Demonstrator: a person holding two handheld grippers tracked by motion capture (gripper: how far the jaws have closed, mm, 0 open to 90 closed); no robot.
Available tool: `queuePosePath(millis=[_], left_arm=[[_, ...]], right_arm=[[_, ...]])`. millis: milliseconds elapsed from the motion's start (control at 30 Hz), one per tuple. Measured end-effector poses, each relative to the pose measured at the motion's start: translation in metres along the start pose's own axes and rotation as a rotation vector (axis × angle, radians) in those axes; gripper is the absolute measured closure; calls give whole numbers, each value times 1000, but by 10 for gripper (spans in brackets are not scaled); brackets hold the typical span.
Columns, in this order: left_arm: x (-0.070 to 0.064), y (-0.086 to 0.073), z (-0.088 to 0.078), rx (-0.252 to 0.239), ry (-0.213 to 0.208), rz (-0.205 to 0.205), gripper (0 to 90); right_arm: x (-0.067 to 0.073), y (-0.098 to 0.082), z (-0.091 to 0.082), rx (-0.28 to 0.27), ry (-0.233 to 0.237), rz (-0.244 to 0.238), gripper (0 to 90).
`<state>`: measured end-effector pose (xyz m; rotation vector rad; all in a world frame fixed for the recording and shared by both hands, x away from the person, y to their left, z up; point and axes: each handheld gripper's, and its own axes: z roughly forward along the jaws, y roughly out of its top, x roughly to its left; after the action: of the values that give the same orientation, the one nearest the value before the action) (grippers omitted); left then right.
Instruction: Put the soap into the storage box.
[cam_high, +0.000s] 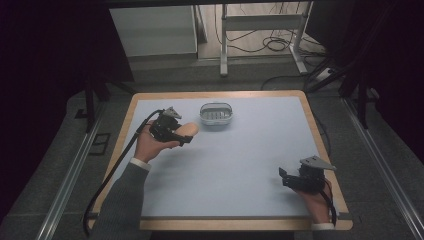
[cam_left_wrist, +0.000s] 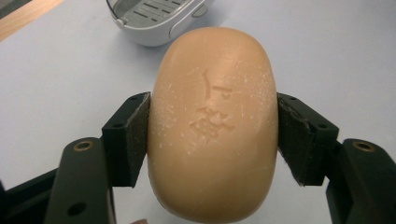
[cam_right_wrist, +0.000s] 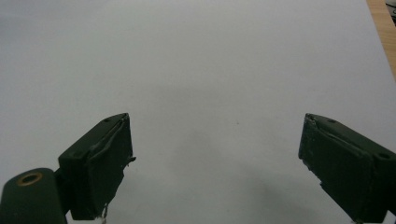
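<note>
A tan oval bar of soap (cam_left_wrist: 212, 126) with stamped characters sits between the pads of my left gripper (cam_left_wrist: 213, 135), which is shut on its two long sides. From above, that gripper (cam_high: 184, 134) holds the soap (cam_high: 189, 129) over the table's left half, just left of a white soap dish (cam_high: 216, 113) with a slotted grey insert. The same dish (cam_left_wrist: 154, 18) appears past the soap at the top of the left gripper view. My right gripper (cam_high: 283, 177) rests near the front right corner, jaws wide apart with nothing between them (cam_right_wrist: 215, 163).
The table has a pale blue mat (cam_high: 240, 160) framed by a wooden rim (cam_high: 320, 145). A black cable (cam_high: 117, 165) trails from the left gripper off the left edge. Beyond the far edge stand a metal frame and loose floor cables.
</note>
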<state>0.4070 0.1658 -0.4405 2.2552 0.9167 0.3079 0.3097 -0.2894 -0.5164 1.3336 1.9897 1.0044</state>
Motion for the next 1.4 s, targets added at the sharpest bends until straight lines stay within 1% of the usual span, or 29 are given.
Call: queuePosePath(millis=[33, 100, 133, 167, 367, 667, 967, 1100, 1133, 1400], left_arm=[[1, 1, 1, 5, 0, 6, 327], [1, 3, 3, 1, -4, -1, 327], [2, 4, 4, 6, -2, 8, 327], [2, 4, 5, 1, -3, 0, 327], [1, 8, 10, 1, -7, 1, 327], [8, 18, 14, -2, 0, -1, 327], [13, 30, 20, 2, 3, 5, 327], [14, 36, 24, 4, 1, 8, 327], [14, 39, 26, 4, 1, 12, 327], [13, 52, 35, 18, -9, 26, 327]], right_arm=[[0, 0, 0, 1, 0, 1, 98], [-1, 0, 0, 3, 0, -1, 98], [-1, -1, 1, 5, 0, -1, 98], [-1, -1, 1, 6, 0, -2, 98], [-1, -1, 2, 8, -1, -5, 98], [-1, -1, 2, 13, -6, -4, 98], [-2, -1, 1, 15, -7, -1, 98], [-2, -2, 2, 19, -14, -4, 98], [-3, -2, 2, 19, -13, -1, 98], [-3, -3, 3, 21, -9, -2, 98]])
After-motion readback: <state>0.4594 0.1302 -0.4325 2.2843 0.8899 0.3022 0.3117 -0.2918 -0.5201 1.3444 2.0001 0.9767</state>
